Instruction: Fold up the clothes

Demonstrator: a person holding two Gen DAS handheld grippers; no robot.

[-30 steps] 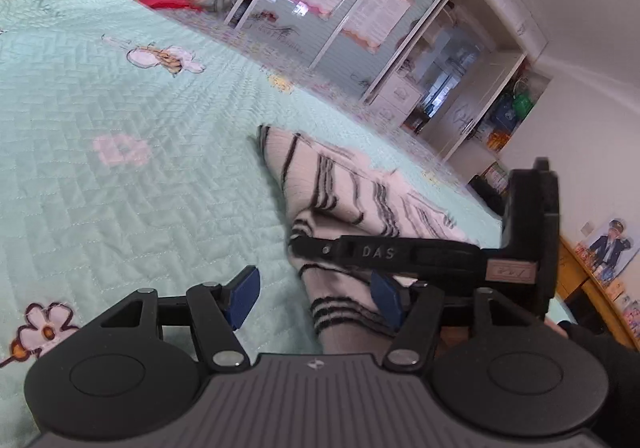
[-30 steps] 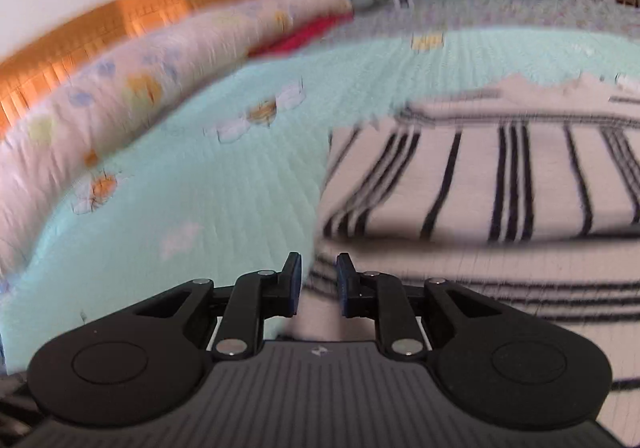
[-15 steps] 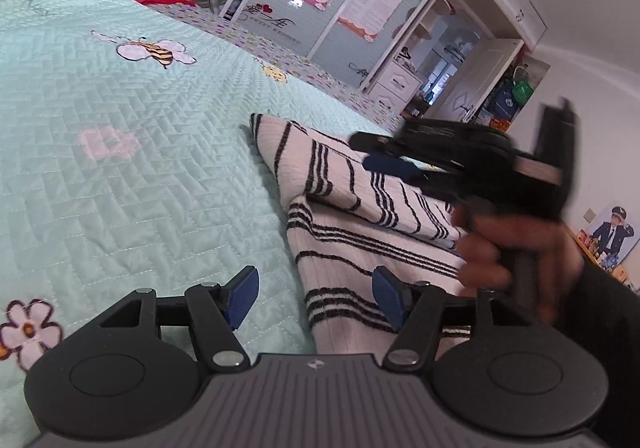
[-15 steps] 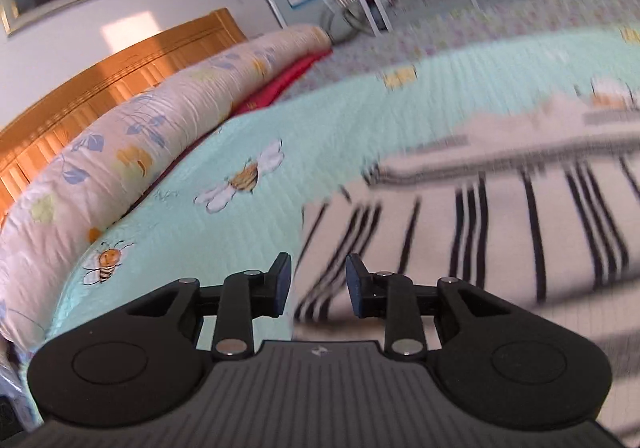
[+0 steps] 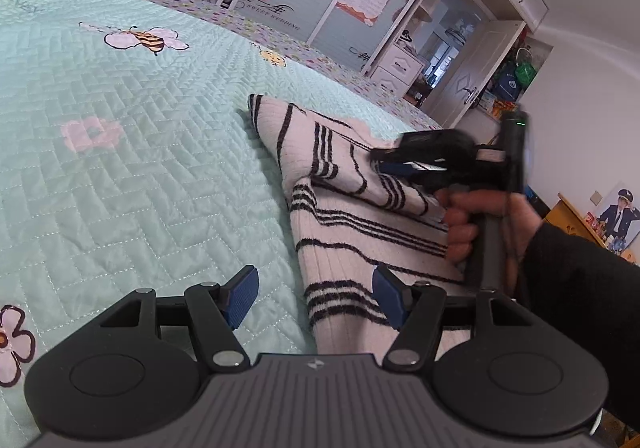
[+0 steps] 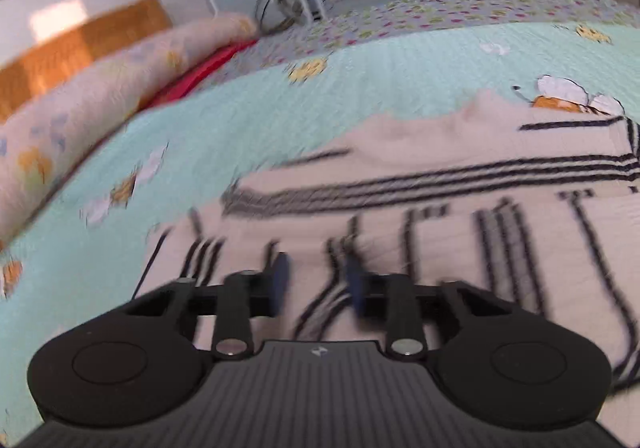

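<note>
Left wrist view:
- sweater: the striped sweater (image 5: 360, 224) lies partly folded on the green quilt (image 5: 120, 168), in the right half of the view, its long axis running from near you to the far right.
- your left gripper: the left gripper (image 5: 314, 296) stands wide with nothing pinched; the sweater's near end sits between the pads but untouched, as far as this shows.
- your right gripper: the right gripper (image 5: 400, 164) is out over the folded top layer, farther along the sweater than your left, held by your hand (image 5: 476, 224).

Right wrist view:
- blur: heavy, so read this loosely.
- your right gripper: the right gripper (image 6: 316, 280) is narrow and closing; no cloth looks caught between its pads, though the blur leaves that unsure.
- sweater: it fills the near and right part of the view, directly ahead of and under the fingers.

Key relation:
- nearer hand: judged from both views, your right is closer to the top fold, your left to the near end.
</note>
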